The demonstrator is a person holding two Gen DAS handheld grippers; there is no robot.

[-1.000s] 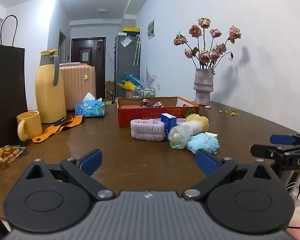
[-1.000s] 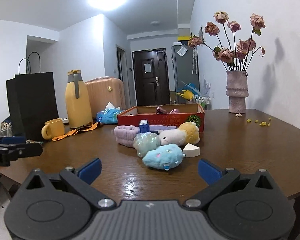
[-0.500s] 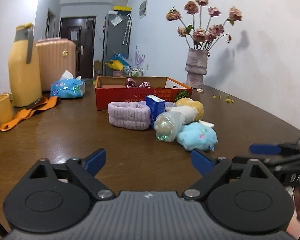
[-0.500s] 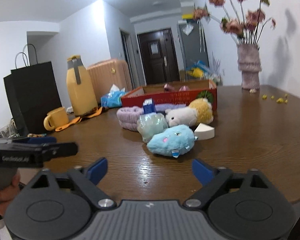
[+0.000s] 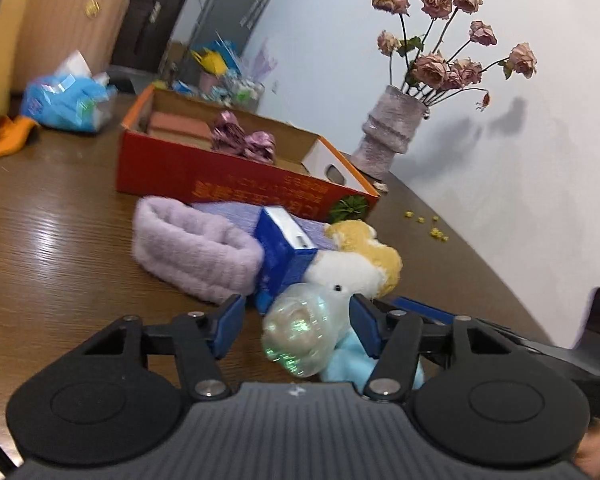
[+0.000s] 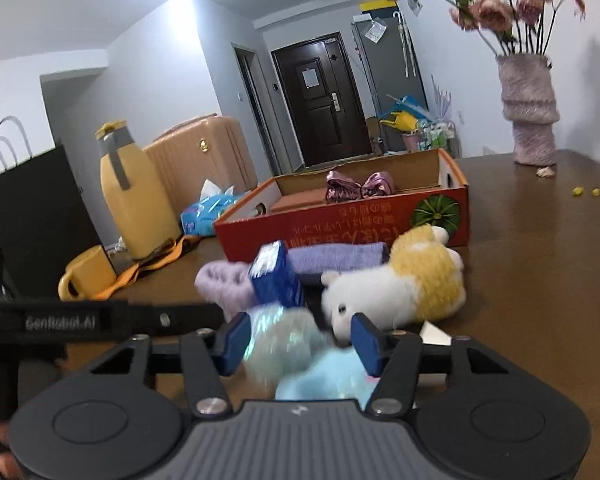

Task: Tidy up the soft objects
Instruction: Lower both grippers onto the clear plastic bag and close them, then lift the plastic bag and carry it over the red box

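Observation:
A pile of soft things lies on the brown table in front of an orange cardboard box (image 5: 236, 178) (image 6: 340, 220). It holds a lilac fluffy headband (image 5: 196, 248) (image 6: 224, 286), a blue carton (image 5: 284, 256) (image 6: 276, 278), a white and yellow plush (image 5: 360, 260) (image 6: 404, 284), a shiny clear bundle (image 5: 304, 336) (image 6: 280, 344) and a light blue plush (image 5: 348, 364) (image 6: 328, 376). My left gripper (image 5: 298, 326) is open with the clear bundle between its fingers. My right gripper (image 6: 300, 338) is open, with the clear bundle and the light blue plush between its fingers.
A vase of dried roses (image 5: 396, 136) (image 6: 528, 116) stands at the back right. A yellow jug (image 6: 136, 196), a yellow mug (image 6: 86, 276), an orange strap (image 6: 156, 260), a blue tissue pack (image 5: 68, 100) and a black bag (image 6: 24, 216) are at the left. Pink bows (image 6: 358, 186) lie in the box.
Both grippers have moved forward to the pile, and their fingers now flank the clear bundle and the blue plush. Both stay open.

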